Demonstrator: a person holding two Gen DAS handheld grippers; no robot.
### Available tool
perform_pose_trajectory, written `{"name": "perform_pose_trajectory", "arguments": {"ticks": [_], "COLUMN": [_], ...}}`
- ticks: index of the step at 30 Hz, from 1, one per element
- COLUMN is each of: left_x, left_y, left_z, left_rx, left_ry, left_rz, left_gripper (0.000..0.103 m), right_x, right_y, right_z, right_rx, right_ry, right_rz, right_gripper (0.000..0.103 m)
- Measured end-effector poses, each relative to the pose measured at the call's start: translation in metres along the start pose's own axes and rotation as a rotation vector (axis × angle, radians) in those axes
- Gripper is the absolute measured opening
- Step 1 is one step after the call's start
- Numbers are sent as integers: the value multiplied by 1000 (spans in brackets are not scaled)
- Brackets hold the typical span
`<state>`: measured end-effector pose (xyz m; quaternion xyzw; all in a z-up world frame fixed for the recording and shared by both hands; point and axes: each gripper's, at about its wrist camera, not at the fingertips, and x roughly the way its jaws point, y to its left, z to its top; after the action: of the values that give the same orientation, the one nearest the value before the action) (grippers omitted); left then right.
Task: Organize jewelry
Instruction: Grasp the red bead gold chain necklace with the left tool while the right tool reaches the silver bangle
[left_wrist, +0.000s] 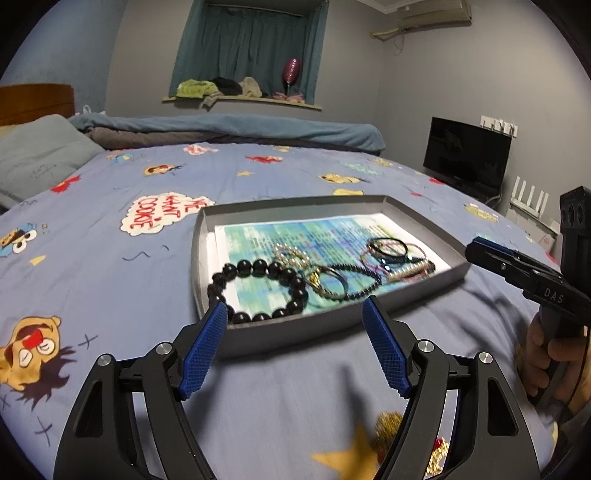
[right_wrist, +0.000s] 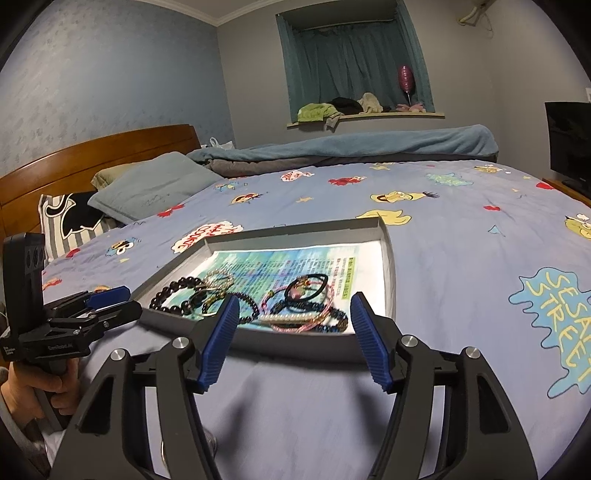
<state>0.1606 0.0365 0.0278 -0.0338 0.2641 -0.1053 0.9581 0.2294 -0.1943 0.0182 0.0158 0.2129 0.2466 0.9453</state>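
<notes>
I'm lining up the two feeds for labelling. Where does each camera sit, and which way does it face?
Left wrist: on the left gripper, facing across the bed toward the tray and curtain; the right gripper and hand show.
Right wrist: on the right gripper, facing the tray and headboard; the left gripper and hand show.
Both share the tray, the black bead bracelet and open jaws.

A bed (left_wrist: 110, 258) with a cartoon-print sheet carries a grey tray (left_wrist: 201, 258), pillows (right_wrist: 155, 192) and a rolled blanket (left_wrist: 221, 127)

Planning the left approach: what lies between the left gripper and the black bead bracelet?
Only the grey tray's near wall, per the left wrist view; left gripper open, bracelet just beyond.
</notes>
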Motion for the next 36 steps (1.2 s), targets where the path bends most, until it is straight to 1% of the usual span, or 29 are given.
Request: {"name": "perform_pose_trajectory", "arguments": {"ticks": [7,11,17,22,25,30,32,34,36], "left_x": [-14,-22,-29,-30,-29,-27,-24,-22,-21], "left_y": [-10,-17,-33,-44,-49,-55,-57,-57,-55], "left_z": [-13,-19,-30,-40,-44,-50,-52,-54,-55], "left_rx": [33,56,109,147,162,187,186,183,173], "left_ry": [25,35,61,88,109,138,165,183,193], "left_rz": [-20,-47,-88,-113,-122,-138,-145,-142,-144], "left_gripper": [76,76,76,76,76,76,73,68,66], "right_x": [-8,-12,-25,-31,-34,-37,-36,-33,-31], "right_y": [7,10,20,28,36,48,49,49,50], "right_z": [-7,-13,-24,-34,-44,-50,-51,-51,-50], "right_rx": [-16,-14,-47,-85,-130,-191,-197,-198,-201], "right_ry": [24,59,93,141,176,195,202,209,218], "right_rz": [9,27,41,72,86,109,110,112,115], "right_gripper": [65,65,69,69,69,69,69,69,69]}}
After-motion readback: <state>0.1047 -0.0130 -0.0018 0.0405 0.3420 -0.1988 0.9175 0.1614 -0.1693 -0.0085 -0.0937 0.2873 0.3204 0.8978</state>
